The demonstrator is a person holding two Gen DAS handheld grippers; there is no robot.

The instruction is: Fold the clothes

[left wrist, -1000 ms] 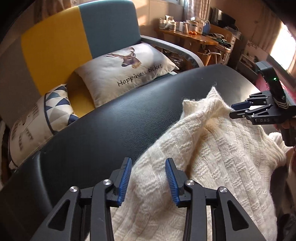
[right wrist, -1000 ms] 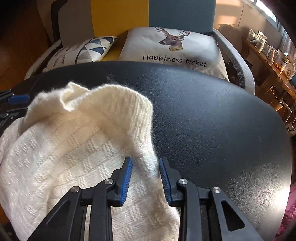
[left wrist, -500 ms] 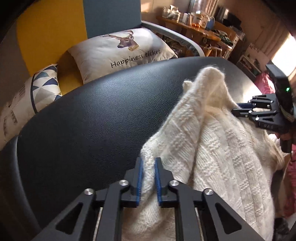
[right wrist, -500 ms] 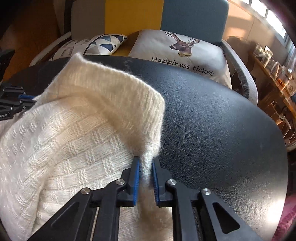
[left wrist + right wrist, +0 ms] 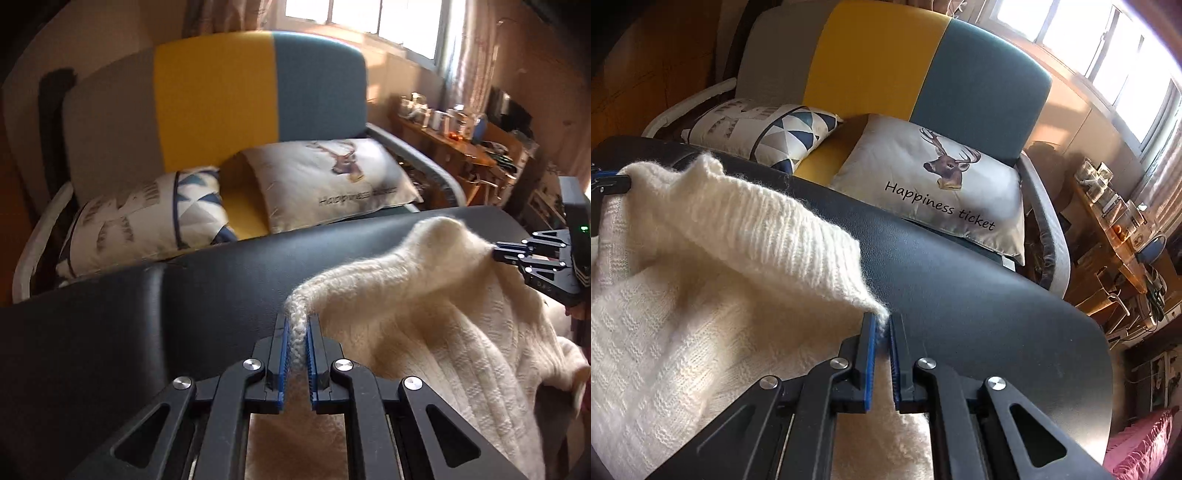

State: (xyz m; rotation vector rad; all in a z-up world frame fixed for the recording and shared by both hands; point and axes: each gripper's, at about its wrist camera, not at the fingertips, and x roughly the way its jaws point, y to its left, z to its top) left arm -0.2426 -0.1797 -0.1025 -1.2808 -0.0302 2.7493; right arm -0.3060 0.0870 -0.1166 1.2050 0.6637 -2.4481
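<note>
**Both grippers clamped on cream sweater over black table**

While the cream knit sweater (image 5: 436, 317) hung lifted over the black table (image 5: 147, 317) at lower right of frame, the left gripper (image 5: 296, 354) was pinched onto its ribbed edge. The right gripper (image 5: 881, 354) was clamped on the opposite corner of that edge, bottom centre. Deer cushion (image 5: 934, 192) and triangle-print cushion (image 5: 768, 129) lay on the tricolour sofa (image 5: 923, 66), upper frame.

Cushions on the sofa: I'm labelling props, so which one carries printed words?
The deer cushion, on the teal side of the sofa, reads "Happiness ticket" under a stag's head. The triangle-patterned cushion beside it shows no such slogan.
</note>
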